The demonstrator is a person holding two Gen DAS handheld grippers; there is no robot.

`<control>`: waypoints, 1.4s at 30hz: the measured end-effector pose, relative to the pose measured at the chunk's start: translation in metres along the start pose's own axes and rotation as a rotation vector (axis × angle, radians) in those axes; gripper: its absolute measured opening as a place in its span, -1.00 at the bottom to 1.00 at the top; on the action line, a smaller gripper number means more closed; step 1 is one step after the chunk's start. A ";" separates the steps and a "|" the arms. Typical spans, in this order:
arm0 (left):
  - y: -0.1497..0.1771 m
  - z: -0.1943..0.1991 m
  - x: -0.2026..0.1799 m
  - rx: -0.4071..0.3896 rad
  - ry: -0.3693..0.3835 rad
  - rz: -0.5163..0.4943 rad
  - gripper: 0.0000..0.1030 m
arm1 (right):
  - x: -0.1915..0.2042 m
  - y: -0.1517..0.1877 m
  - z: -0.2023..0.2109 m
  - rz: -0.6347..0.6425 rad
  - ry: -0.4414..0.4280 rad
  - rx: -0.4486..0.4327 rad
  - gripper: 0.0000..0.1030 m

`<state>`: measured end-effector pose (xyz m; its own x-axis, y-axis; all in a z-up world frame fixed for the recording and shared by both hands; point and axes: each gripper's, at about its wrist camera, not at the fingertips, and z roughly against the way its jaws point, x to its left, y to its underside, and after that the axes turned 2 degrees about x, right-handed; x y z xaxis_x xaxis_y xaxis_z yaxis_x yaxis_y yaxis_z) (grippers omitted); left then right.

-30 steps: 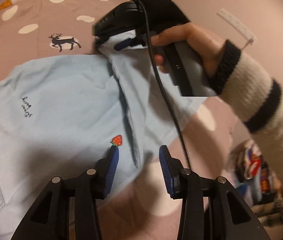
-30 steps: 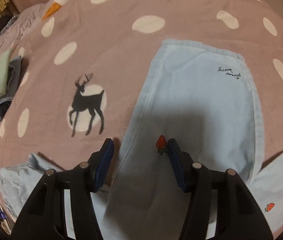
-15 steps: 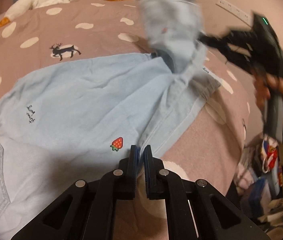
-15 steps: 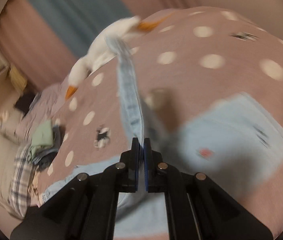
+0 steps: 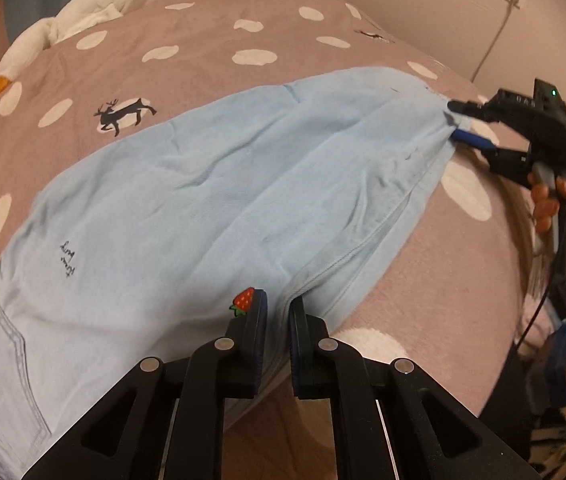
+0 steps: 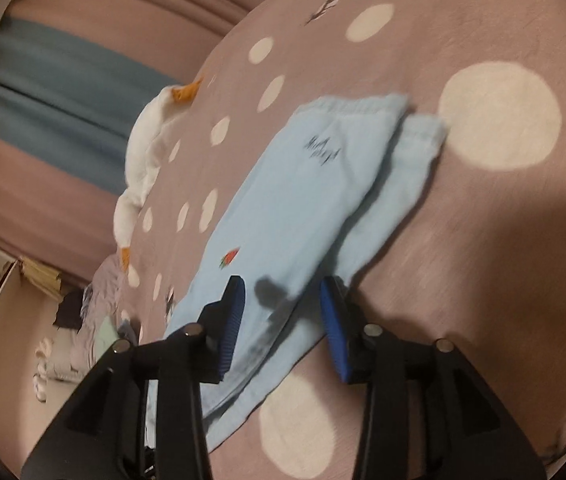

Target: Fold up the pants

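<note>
Left to right across the left wrist view: a white plush goose (image 5: 83, 8) lies at the far edge of the brown, dot-printed bedcover (image 5: 243, 32), and the light-blue pants (image 5: 211, 184) lie across the cover with one leg laid lengthwise over the other. The left gripper (image 5: 279, 320) is clamped on the near edge of the pants beside the strawberry motif (image 5: 244, 301). At far right, the right gripper (image 6: 283, 312) has just been opening at the waist end; its jaws stand apart with cloth between them, unpinched. Judged risk: the upper leg sits offset from the lower, so a cross-fold begun now may lock in misaligned hems; a pull by the clamped left gripper may also drag the released layers askew.
</note>
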<state>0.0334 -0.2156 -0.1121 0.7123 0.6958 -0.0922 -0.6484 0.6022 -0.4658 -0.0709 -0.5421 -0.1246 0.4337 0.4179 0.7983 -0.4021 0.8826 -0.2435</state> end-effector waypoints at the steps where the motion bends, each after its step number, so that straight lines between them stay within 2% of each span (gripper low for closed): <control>1: 0.000 0.000 0.000 0.000 -0.001 -0.003 -0.89 | -0.001 -0.004 -0.004 -0.011 -0.007 0.004 -0.22; 3: 0.001 0.002 -0.001 -0.009 -0.001 -0.010 -0.90 | -0.003 -0.007 -0.008 -0.013 -0.006 0.005 -0.24; 4: 0.001 0.002 0.000 -0.014 -0.001 -0.010 -0.94 | -0.003 -0.009 -0.009 -0.010 -0.009 0.004 -0.32; 6: 0.002 0.004 0.002 -0.028 0.001 -0.001 -0.96 | -0.007 -0.013 -0.009 0.018 0.009 0.018 -0.75; 7: 0.003 0.006 0.002 -0.041 0.004 0.005 -0.97 | -0.009 -0.013 -0.008 0.029 0.010 0.025 -0.89; 8: 0.005 0.010 0.002 -0.052 0.005 0.004 -0.97 | -0.010 -0.012 -0.005 0.031 0.007 0.024 -0.90; 10: 0.007 0.019 -0.001 -0.061 0.029 -0.015 -0.97 | -0.009 -0.013 0.005 0.023 -0.010 0.005 -0.90; 12: 0.010 0.025 -0.007 -0.073 0.014 -0.066 -0.97 | -0.010 -0.012 0.013 0.038 0.003 -0.003 -0.90; 14: 0.013 0.022 -0.010 -0.056 -0.004 -0.099 -0.97 | -0.014 -0.009 0.009 0.057 0.049 0.032 -0.83; 16: 0.014 0.012 -0.010 -0.035 -0.040 -0.109 -0.97 | -0.021 -0.010 -0.007 0.052 0.097 0.097 -0.89; 18: 0.014 0.006 -0.011 -0.015 -0.048 -0.106 -0.97 | -0.023 -0.014 -0.006 0.040 0.081 0.098 -0.86; 19: 0.015 0.009 -0.012 -0.025 -0.052 -0.103 -0.97 | -0.020 -0.016 -0.002 0.040 0.082 0.092 -0.72; 20: 0.016 0.013 -0.012 -0.028 -0.046 -0.092 -0.97 | -0.018 -0.017 0.004 0.049 0.091 0.080 -0.45; 21: 0.018 0.016 -0.010 -0.031 -0.039 -0.082 -0.97 | -0.013 -0.017 0.012 0.064 0.108 0.063 -0.31; 22: 0.020 0.021 -0.007 -0.032 -0.020 -0.062 -0.96 | -0.009 -0.017 0.019 0.079 0.122 0.046 -0.08; 25: 0.034 0.046 0.003 -0.062 0.057 0.009 -0.95 | 0.011 -0.008 0.043 0.184 0.209 -0.029 -0.05; 27: 0.046 0.065 0.011 -0.103 0.093 0.047 -0.92 | 0.029 0.003 0.046 0.282 0.228 -0.038 -0.05; 28: 0.052 0.076 0.021 -0.130 0.085 0.084 -0.84 | 0.042 0.012 0.041 0.344 0.217 -0.020 -0.08; 29: 0.055 0.080 0.028 -0.142 0.070 0.109 -0.81 | 0.053 0.021 0.036 0.405 0.196 0.004 -0.23; 32: 0.068 0.095 0.070 -0.189 -0.024 0.255 -0.80 | 0.100 0.061 0.010 0.630 0.101 0.115 -0.50; 33: 0.074 0.099 0.089 -0.205 -0.052 0.322 -0.80 | 0.115 0.077 -0.002 0.702 0.077 0.156 -0.54; 35: 0.088 0.105 0.119 -0.231 -0.153 0.426 -0.80 | 0.136 0.106 -0.024 0.802 0.060 0.229 -0.63; 37: 0.106 0.110 0.147 -0.244 -0.192 0.533 -0.80 | 0.149 0.137 -0.045 0.893 0.057 0.298 -0.63; 38: 0.117 0.109 0.163 -0.236 -0.239 0.585 -0.80 | 0.152 0.146 -0.053 0.919 0.064 0.323 -0.63; 40: 0.140 0.102 0.189 -0.152 -0.323 0.697 -0.80 | 0.145 0.170 -0.071 0.961 0.123 0.417 -0.62; 41: 0.151 0.102 0.199 -0.155 -0.257 0.742 -0.80 | 0.140 0.182 -0.072 0.977 0.138 0.453 -0.57; 42: 0.165 0.106 0.206 -0.194 -0.161 0.785 -0.80 | 0.142 0.189 -0.067 1.017 0.137 0.427 -0.57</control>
<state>0.0447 0.0688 -0.1145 0.0139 0.9426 -0.3337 -0.8733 -0.1511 -0.4631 -0.0315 -0.3013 -0.0946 -0.1813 0.9484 0.2600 -0.8544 -0.0210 -0.5192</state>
